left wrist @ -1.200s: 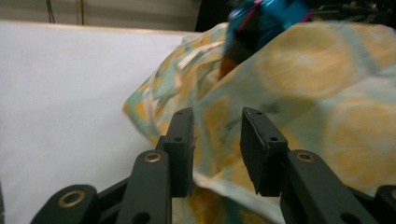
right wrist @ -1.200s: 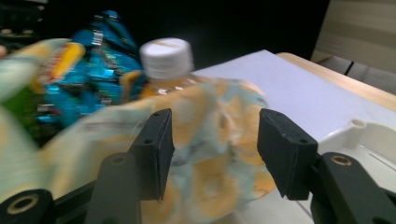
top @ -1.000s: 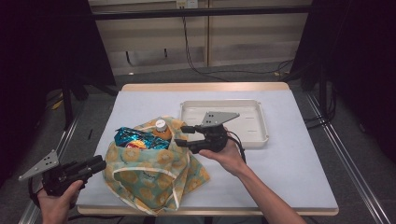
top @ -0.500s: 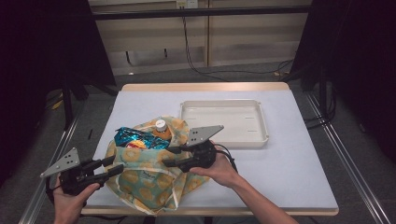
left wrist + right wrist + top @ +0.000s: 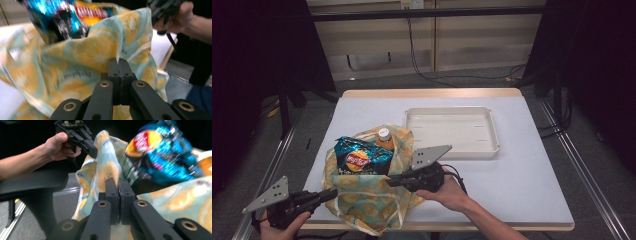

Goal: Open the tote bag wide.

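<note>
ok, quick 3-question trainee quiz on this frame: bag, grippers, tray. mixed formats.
1. True or false: the white tray already holds the chip packet.
2. Multiple choice: the left gripper is A) open above the table, B) shut on the lemon-print bag, C) shut on the bottle.
3. Fill in: the right gripper has its jaws closed on the bag's ____.

Key:
1. False; the packet sits in the bag, beside the orange-filled bottle.
2. B.
3. Fabric edge, near the bag's opening.
</note>
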